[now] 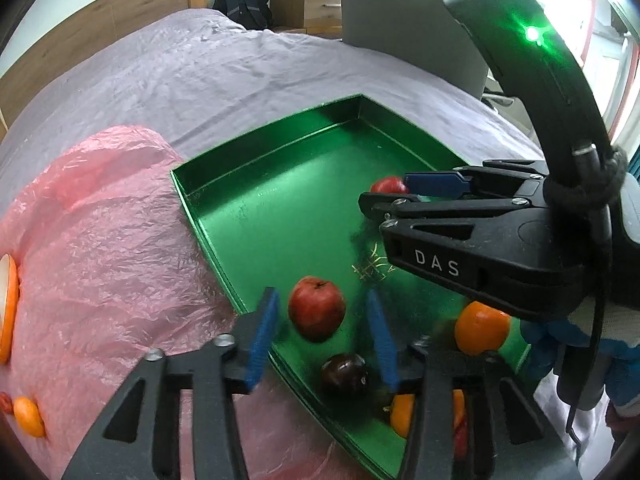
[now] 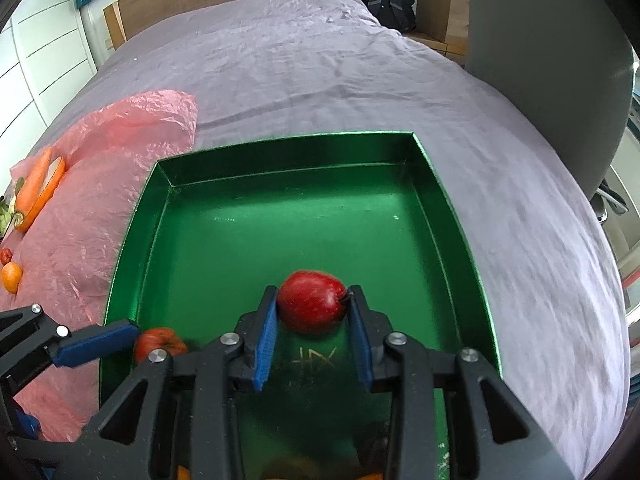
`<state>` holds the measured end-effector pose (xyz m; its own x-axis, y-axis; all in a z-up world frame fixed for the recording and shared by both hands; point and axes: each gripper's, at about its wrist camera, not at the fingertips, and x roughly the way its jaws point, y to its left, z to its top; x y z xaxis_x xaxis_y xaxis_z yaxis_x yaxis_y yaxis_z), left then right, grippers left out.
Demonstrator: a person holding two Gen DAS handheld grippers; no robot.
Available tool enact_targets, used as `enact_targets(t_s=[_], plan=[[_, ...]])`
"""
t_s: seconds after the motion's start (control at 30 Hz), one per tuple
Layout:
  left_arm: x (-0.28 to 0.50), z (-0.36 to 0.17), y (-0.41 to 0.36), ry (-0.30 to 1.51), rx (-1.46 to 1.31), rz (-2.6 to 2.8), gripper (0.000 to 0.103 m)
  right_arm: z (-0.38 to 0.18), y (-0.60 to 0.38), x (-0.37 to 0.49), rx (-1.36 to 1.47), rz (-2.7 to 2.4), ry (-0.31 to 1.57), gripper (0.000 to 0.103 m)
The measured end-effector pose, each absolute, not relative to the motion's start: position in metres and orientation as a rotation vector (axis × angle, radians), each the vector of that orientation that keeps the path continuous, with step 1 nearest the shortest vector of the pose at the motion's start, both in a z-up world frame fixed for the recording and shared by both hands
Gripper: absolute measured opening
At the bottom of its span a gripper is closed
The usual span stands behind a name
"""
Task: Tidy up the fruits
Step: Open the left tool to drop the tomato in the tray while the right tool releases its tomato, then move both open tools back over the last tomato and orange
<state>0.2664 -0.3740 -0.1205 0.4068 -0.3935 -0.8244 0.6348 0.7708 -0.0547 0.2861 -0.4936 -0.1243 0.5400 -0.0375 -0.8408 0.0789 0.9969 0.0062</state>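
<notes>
A green tray [image 1: 280, 184] [image 2: 280, 184] lies on the bed. My left gripper [image 1: 324, 332] is open over its near left part, with a red apple [image 1: 317, 307] between and just beyond its blue pads; the apple looks slightly blurred. A dark plum [image 1: 344, 374] and two oranges [image 1: 480, 327] [image 1: 402, 414] lie in the tray near it. My right gripper [image 2: 312, 332] [image 1: 400, 196] is shut on a second red apple [image 2: 312, 306] [image 1: 387, 185], held low over the tray floor. The first apple shows beside the left gripper's pad in the right wrist view [image 2: 158, 343].
A pink plastic sheet [image 1: 100, 264] [image 2: 100, 208] lies left of the tray with a carrot [image 2: 34, 182], an orange [image 2: 11, 277] [image 1: 29, 416] and a small red fruit [image 2: 6, 255] on it. The purple bedspread [image 2: 320, 72] stretches behind. A grey chair back [image 2: 552, 60] stands at the right.
</notes>
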Motion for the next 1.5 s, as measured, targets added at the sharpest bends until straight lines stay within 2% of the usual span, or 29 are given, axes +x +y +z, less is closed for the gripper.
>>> enact_targets(t_s=[0.07, 0.27, 0.37, 0.57, 0.83, 0.87, 0.9, 0.97, 1.17, 1.5], plan=[[0.265, -0.118, -0.37, 0.945, 0.277, -0.661, 0.044, -0.12, -0.494, 0.283, 0.047, -0.076, 0.991, 0.074], [0.254, -0.102, -0.348, 0.915, 0.251, -0.645, 0.044, -0.106, -0.488, 0.273, 0.036, -0.085, 0.966, 0.076], [0.248, -0.094, -0.331, 0.892, 0.228, -0.619, 0.044, -0.098, -0.483, 0.266, 0.042, -0.089, 0.952, 0.085], [0.23, -0.085, -0.289, 0.855, 0.223, -0.551, 0.044, -0.087, -0.462, 0.248, 0.041, -0.065, 0.937, 0.086], [0.209, -0.079, -0.241, 0.894, 0.179, -0.514, 0.044, -0.082, -0.432, 0.218, 0.035, -0.051, 0.937, 0.086], [0.206, -0.079, -0.235, 0.919, 0.177, -0.514, 0.044, -0.081, -0.429, 0.214, 0.035, -0.056, 0.937, 0.088], [0.203, -0.079, -0.23, 0.925, 0.174, -0.505, 0.044, -0.08, -0.426, 0.21, 0.034, -0.063, 0.935, 0.097], [0.2, -0.079, -0.22, 0.935, 0.173, -0.473, 0.044, -0.08, -0.418, 0.203, 0.031, -0.065, 0.93, 0.103], [0.185, -0.08, -0.184, 0.957, 0.147, -0.426, 0.047, -0.08, -0.386, 0.181, 0.027, -0.021, 0.941, 0.103], [0.16, -0.076, -0.136, 0.955, 0.11, -0.358, 0.059, -0.082, -0.334, 0.147, 0.042, 0.043, 0.947, 0.103]])
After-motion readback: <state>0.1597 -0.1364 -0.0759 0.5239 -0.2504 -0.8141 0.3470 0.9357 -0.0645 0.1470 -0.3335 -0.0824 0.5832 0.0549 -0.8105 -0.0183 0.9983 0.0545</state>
